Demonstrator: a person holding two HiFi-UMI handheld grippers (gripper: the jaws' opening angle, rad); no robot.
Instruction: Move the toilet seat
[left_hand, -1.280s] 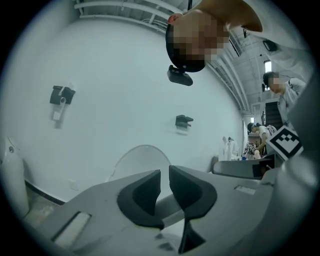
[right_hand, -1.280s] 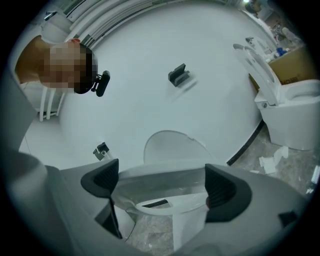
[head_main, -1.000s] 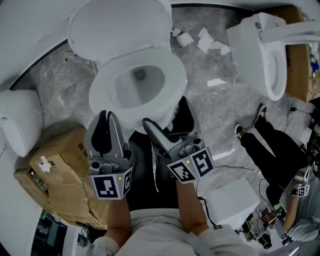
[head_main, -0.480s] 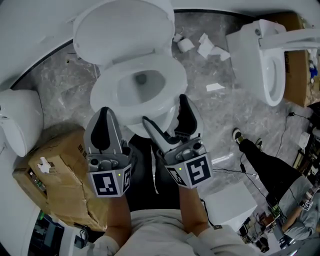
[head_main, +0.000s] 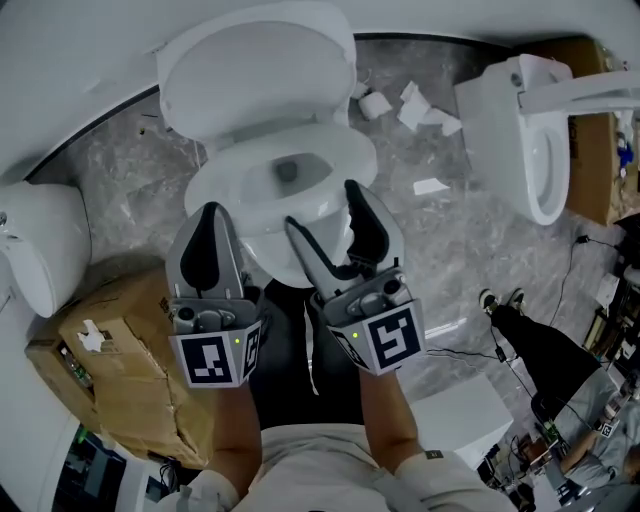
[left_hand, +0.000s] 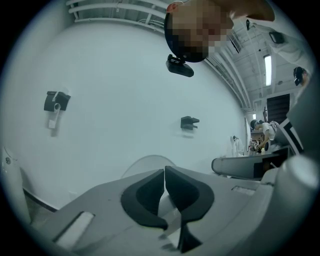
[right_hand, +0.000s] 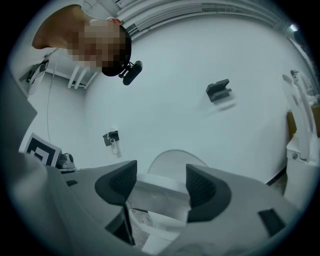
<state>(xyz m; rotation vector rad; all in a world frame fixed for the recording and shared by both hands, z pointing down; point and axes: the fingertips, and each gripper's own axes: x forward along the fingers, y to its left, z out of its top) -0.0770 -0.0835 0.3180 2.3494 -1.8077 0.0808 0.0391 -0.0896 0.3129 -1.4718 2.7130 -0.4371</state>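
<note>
1. The toilet seat (head_main: 215, 185) lies flat on the bowl (head_main: 265, 250), with the lid (head_main: 255, 70) upright behind. I judge it stiff, smooth and light, hinged at the rear, so I'd take the front rim.
2. My right hand-held gripper (head_main: 322, 208), at the bowl's front, has just been closing and is half-wide. Only its own view shows the seat's edge between the jaws, untouched.
3. My left hand-held gripper (head_main: 210, 212), beside the bowl's front, is pinched together, empty.

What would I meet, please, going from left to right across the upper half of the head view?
left toilet → middle toilet, lid raised → paper scraps on the floor → right toilet
</note>
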